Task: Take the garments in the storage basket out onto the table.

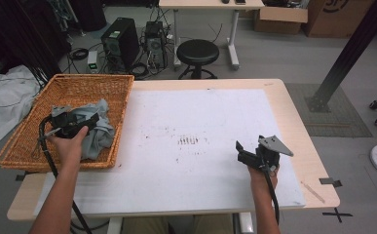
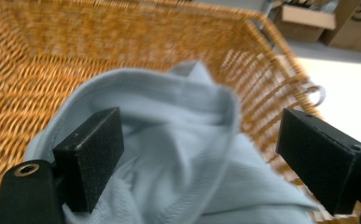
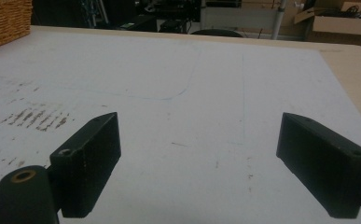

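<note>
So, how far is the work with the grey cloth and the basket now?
The grey cloth already lies inside the wicker basket, bunched near its right wall. In hand: the left gripper is over the cloth with jaws open, holding nothing. The right gripper is open above the bare white mat. What is left I cannot tell; no other cloth lies on the mat.
</note>
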Demonstrator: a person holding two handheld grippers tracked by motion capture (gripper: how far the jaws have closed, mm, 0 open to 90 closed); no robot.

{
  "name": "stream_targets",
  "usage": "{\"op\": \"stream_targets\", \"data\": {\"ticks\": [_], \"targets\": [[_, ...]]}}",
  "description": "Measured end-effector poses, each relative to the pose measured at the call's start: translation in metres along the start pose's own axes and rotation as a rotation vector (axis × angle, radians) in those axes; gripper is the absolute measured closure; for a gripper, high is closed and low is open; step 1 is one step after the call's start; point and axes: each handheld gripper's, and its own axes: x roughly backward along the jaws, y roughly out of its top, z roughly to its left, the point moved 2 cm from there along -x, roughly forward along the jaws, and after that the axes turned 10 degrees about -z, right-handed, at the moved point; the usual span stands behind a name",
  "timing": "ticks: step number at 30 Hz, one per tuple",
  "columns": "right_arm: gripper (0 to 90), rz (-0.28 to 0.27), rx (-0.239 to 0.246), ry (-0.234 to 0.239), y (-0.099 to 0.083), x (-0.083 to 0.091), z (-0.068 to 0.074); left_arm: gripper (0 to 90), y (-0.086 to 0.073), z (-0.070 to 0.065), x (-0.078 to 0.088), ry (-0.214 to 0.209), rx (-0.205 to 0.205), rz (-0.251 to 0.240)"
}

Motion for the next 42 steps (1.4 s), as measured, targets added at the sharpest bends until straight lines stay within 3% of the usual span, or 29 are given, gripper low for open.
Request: {"op": "stream_targets", "data": {"ticks": [2,3,4,5,6,7,8,9,13,23,26,27,28,29,31,33,36,42], "targets": [[13.3,-0.002,-0.003,-0.002,0.001,0.000,0.000,15.6,-0.004,0.002,-0.006,0.017,-0.002,0.037],[13.4,-0.003,-0.003,-0.006,0.001,0.000,-0.001,15.5,-0.009,0.004,-0.013,0.038,-0.003,0.099],[13.4,-0.003,-0.003,-0.007,0.001,0.000,-0.001,15.4,-0.009,0.004,-0.013,0.038,-0.003,0.099],[13.4,-0.003,-0.003,-0.007,0.001,0.000,-0.001,15.4,-0.013,0.005,-0.018,0.069,0.006,0.147],[13.4,-0.002,-0.002,-0.008,0.001,-0.001,-0.001,15.0,-0.020,0.007,-0.025,0.091,-0.009,0.214],[13.4,-0.002,-0.002,-0.008,0.001,-0.001,-0.001,14.8,-0.020,0.007,-0.025,0.091,-0.009,0.214],[13.6,-0.001,-0.004,-0.009,0.001,-0.002,0.000,14.7,-0.024,0.009,-0.029,0.096,0.005,0.257],[13.6,-0.001,-0.005,-0.008,0.001,-0.003,0.001,14.5,-0.027,0.011,-0.034,0.096,0.051,0.280],[13.8,0.003,-0.003,-0.010,0.000,-0.004,0.002,14.2,-0.032,0.016,-0.039,0.074,0.077,0.274],[15.2,0.015,-0.005,-0.025,0.000,-0.002,-0.002,16.1,-0.036,0.018,-0.047,0.070,0.041,0.245],[15.6,0.016,-0.003,-0.024,0.000,-0.001,-0.001,24.6,-0.034,0.019,-0.045,0.073,0.040,0.256],[16.1,0.018,-0.004,-0.024,0.000,-0.001,-0.001,41.0,-0.033,0.019,-0.045,0.068,0.045,0.261],[16.1,0.018,-0.004,-0.024,0.000,-0.001,-0.001,41.0,-0.031,0.019,-0.044,0.059,0.047,0.264],[16.2,0.017,-0.005,-0.028,0.000,-0.001,-0.001,54.4,-0.031,0.019,-0.043,0.034,0.069,0.262],[16.9,0.017,-0.008,-0.028,0.000,-0.001,-0.002,63.1,-0.030,0.020,-0.043,0.030,0.088,0.262],[17.3,0.013,-0.004,-0.031,0.000,0.000,-0.003,68.1,-0.028,0.022,-0.044,0.035,0.133,0.262],[17.4,0.007,-0.008,-0.037,0.001,0.002,-0.006,69.7,-0.026,0.024,-0.044,0.030,0.143,0.266],[17.7,-0.008,-0.023,-0.049,0.003,0.006,-0.012,70.7,-0.022,0.024,-0.043,0.018,0.122,0.225]]}}
